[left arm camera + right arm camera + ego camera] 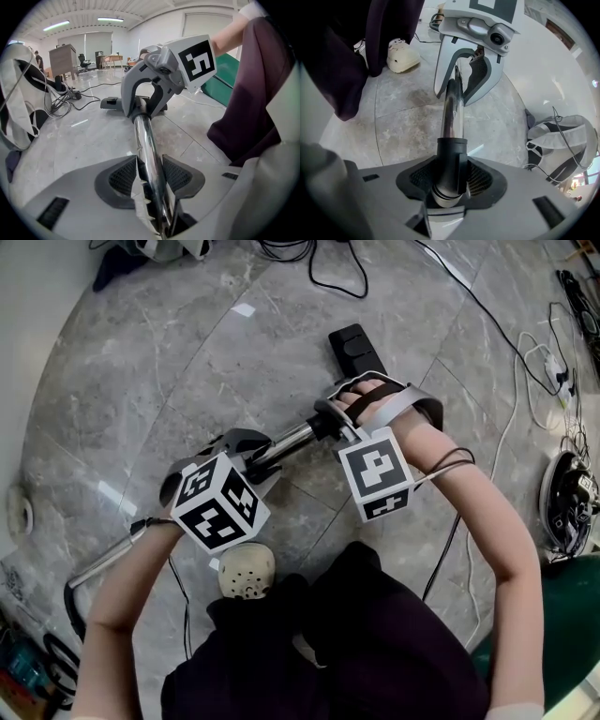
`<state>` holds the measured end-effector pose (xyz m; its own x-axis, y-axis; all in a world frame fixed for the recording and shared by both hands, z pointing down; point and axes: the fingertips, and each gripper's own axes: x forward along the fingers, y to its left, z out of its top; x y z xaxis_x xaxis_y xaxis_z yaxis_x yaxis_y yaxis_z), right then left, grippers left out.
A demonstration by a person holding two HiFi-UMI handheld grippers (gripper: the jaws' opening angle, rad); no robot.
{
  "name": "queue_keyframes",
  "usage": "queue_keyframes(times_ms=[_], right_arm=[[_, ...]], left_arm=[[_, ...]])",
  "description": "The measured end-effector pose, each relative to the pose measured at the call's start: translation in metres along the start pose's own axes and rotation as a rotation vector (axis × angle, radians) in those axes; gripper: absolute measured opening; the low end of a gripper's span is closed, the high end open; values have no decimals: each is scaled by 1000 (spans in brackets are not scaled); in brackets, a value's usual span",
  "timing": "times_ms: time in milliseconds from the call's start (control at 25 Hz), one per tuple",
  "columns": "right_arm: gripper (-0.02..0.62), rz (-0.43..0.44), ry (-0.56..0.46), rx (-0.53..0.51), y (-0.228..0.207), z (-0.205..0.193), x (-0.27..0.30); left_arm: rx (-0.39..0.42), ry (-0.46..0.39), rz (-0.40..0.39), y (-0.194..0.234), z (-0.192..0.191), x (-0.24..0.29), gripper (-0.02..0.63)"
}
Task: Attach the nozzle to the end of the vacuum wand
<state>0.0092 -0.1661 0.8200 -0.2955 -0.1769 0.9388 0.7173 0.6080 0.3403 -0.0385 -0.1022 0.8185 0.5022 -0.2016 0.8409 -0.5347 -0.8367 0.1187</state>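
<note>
On the grey stone floor (187, 352) the head view shows the chrome vacuum wand (291, 439) slanting from lower left to upper right. The left gripper (261, 457) is clamped round the tube, and the right gripper (330, 423) grips the black collar (323, 418) at the wand's end. The nozzle (356, 345) lies flat on the floor just past the right hand. A cream slipper (246, 570) sits near the left gripper's marker cube, and a black cable (328, 273) and a white cable (520, 371) trail well apart from the work. The left gripper view shows both pads pressed on the tube, but the right gripper stands in front of the joint and hides it. A white bag (16, 108) lies to the left and a dark trouser leg (253, 93) fills the right. Only the right gripper view shows the collar held between that gripper's pads with the chrome tube entering its mouth; how deep it sits cannot be told.
</note>
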Motion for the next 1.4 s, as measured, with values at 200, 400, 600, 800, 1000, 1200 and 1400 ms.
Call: queue_keyframes(times_ms=[200,400,600,800,1000,1200,1400], right_arm=[[183,31,4,-10,3,-3,10],[183,43,-9,-19,5,-2,15],[183,4,-27,-38,5,-4,14],[204,-1,-28,-42,5,-4,11],[284,14,-11,-8,8,-14,1],[287,-74,-143,254,-10,-14,-31],[285,-205,-310,618,-30,-26,-66]], left_arm=[[1,9,-5,4,0,10,169],[-25,-13,-13,7,1,15,176],[-62,-64,-16,11,12,14,247],[-66,-89,-43,6,18,13,285],[-67,-131,-51,9,25,-2,296],[-73,-198,18,26,40,-29,295],[-47,-303,107,43,62,-46,295]])
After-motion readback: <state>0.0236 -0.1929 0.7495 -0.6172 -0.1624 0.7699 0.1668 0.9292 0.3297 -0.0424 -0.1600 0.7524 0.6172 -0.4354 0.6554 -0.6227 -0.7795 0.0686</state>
